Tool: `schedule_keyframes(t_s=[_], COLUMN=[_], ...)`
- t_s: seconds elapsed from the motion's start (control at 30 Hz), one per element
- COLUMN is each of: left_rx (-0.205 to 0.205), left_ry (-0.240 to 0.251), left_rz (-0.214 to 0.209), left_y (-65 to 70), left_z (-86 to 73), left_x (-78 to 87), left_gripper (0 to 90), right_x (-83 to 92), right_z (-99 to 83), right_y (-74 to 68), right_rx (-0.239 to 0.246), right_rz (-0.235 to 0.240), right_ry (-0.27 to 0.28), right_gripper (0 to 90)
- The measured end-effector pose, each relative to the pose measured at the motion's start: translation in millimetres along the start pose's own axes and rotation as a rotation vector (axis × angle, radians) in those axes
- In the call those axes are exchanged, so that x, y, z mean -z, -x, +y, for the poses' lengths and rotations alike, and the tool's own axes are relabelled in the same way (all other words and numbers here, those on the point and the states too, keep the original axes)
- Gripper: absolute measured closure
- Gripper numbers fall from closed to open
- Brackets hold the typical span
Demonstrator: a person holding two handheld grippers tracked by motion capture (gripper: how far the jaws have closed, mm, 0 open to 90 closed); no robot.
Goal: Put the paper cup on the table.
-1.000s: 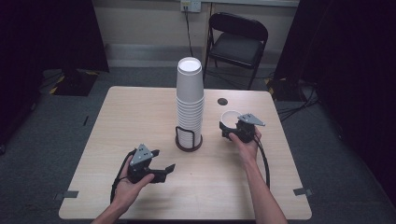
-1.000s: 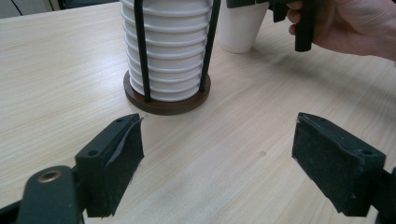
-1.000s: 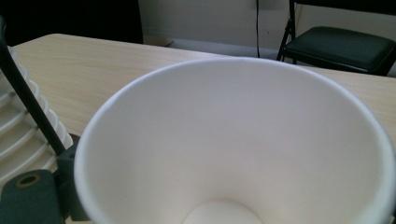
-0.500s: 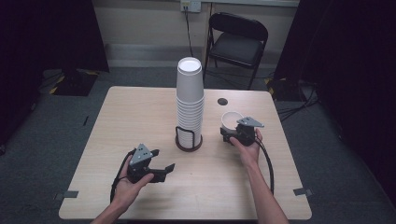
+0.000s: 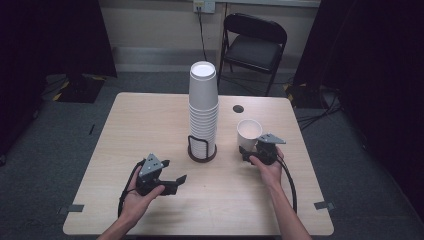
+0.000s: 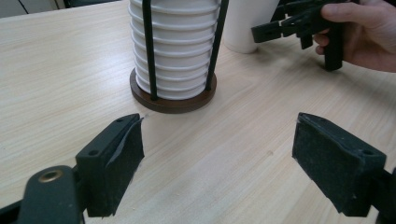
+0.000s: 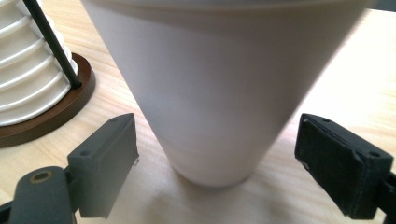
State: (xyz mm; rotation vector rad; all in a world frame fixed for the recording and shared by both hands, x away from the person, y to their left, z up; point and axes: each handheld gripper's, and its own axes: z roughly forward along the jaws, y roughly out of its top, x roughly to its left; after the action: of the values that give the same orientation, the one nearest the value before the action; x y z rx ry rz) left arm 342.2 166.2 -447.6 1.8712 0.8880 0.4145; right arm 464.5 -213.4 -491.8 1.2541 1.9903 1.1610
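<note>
Your right gripper [image 7: 215, 163] has just been narrowing; its fingers [image 7: 105, 163] flank the upright cup [image 7: 210, 93] without touching. Left gripper [image 6: 233, 163] waits open, facing the stack [image 6: 175, 51].

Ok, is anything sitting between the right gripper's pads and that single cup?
No. In the right gripper view, bare table shows on either side of the cup; the right gripper has jaws apart from its wall.

It was a bare studio or lab room: black curtains [image 5: 55, 35] hung around, grey carpet [image 5: 45, 150], one folding chair [image 5: 255, 45], taped floor marks [image 5: 75, 208].
</note>
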Motion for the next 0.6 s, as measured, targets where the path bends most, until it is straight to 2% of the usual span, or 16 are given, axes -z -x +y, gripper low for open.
schedule_keyframes(t_s=[0.13, 0.2, 0.33, 0.47, 0.6], left_rx=[0.004, 0.001, 0.03, 0.027, 0.027], left_ry=[-0.005, -0.009, -0.016, -0.016, -0.016], left_rz=[0.005, 0.013, 0.029, 0.034, 0.036], left_y=[-0.4, -1.6, -3.4, -4.6, -5.2], left_z=[-0.4, -0.6, -2.1, -1.9, -2.2], left_x=[-0.3, -0.1, -0.2, 0.4, 0.5], left_gripper=[16.5, 16.6, 16.8, 17.0, 17.2], right_x=[9.5, 15.8, 28.7, 37.7, 52.2], right_z=[-1.3, -0.8, 2.6, 6.3, 9.2], right_y=[-0.5, -0.9, -2.0, -4.3, -13.5], right_rx=[0.008, -0.01, -0.033, -0.035, -0.024], right_rz=[0.0, 0.009, 0.024, 0.038, 0.063], right_ry=[-0.012, -0.001, 0.012, 0.022, 0.023], right_gripper=[13.5, 13.8, 13.9, 14.2, 14.5])
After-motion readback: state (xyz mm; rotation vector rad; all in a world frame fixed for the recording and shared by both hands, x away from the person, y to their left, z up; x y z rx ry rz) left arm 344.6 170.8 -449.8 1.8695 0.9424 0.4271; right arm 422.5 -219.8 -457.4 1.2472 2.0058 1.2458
